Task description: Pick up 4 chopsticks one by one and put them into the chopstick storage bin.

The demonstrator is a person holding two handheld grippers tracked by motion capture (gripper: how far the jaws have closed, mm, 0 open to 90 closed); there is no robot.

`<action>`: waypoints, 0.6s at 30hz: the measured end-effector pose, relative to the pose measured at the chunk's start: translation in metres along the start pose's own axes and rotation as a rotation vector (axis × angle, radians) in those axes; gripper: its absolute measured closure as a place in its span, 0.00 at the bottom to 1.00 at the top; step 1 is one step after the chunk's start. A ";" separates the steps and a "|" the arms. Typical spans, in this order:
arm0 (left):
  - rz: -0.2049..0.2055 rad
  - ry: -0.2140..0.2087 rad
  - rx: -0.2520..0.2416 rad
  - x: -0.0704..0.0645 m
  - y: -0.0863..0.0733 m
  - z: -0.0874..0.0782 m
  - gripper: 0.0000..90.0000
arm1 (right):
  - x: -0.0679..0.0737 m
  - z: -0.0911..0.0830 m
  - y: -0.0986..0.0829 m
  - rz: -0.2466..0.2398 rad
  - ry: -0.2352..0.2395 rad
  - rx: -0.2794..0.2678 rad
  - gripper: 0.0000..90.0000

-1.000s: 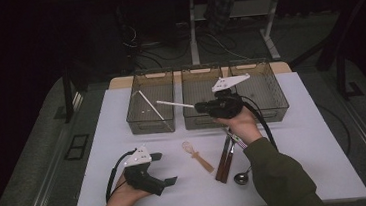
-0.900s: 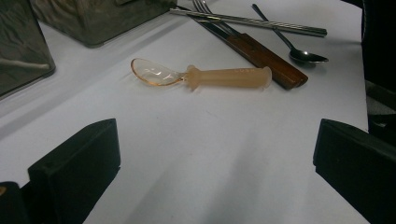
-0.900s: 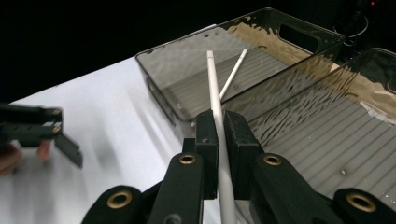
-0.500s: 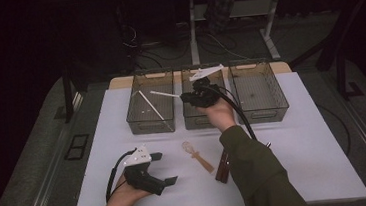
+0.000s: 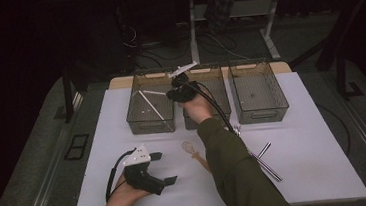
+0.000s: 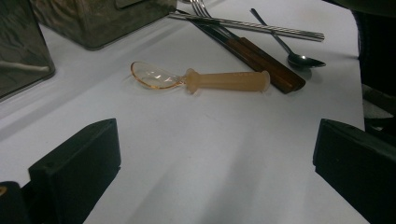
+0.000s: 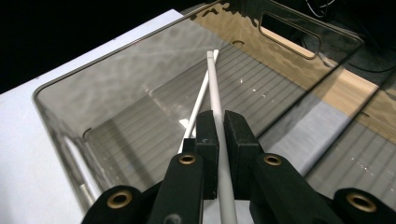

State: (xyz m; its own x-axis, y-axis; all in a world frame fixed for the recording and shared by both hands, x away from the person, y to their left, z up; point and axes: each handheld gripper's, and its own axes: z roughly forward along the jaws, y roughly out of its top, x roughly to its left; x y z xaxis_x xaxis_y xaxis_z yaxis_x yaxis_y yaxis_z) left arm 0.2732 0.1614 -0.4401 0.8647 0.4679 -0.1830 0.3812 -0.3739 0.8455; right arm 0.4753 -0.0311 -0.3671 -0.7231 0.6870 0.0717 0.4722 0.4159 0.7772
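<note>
**White chopstick carried over the left bin, release still risky**

Since the earlier frame the right gripper (image 5: 174,91) has travelled from above the middle bin (image 5: 205,98) toward the upper left of the high view, and now hangs over the near-right corner of the left bin (image 5: 149,106). Its jaws are clenched on a white chopstick (image 7: 215,93), which runs from between the pads out over the bin's ribbed floor, in the centre of the right gripper view. A second white chopstick (image 7: 198,100) already lies inside, crossing just under the held one.

The grip sits near one end, so the long free part could swing or tip when the jaws release. If let go while the near end still overhangs the wall between the left and middle bins, the stick may catch the rim and slide out onto the table (image 5: 315,146). Dropped from this height it may also bounce off the chopstick below.

The left gripper (image 5: 155,178) rests at lower left, jaws released and wide, facing a translucent orange spoon (image 6: 201,79).
</note>
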 end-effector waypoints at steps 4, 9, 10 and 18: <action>0.004 -0.003 0.002 0.000 0.000 0.000 0.00 | 0.005 0.013 0.008 0.003 -0.007 0.023 0.94; -0.001 -0.003 -0.003 0.000 0.000 0.000 0.00 | 0.010 0.029 0.013 0.011 -0.017 0.055 0.94; -0.002 -0.004 -0.003 0.000 0.000 0.000 0.00 | 0.011 0.032 0.014 0.013 -0.018 0.061 0.94; 0.003 -0.008 0.000 0.000 0.000 0.001 0.00 | 0.017 0.043 0.015 0.013 -0.045 0.060 0.94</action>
State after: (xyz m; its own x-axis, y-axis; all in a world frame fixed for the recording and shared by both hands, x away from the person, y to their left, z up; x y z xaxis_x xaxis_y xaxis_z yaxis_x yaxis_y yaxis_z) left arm 0.2731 0.1605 -0.4402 0.8684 0.4602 -0.1844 0.3785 -0.3750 0.8463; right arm 0.4922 0.0121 -0.3807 -0.6941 0.7179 0.0527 0.5118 0.4407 0.7375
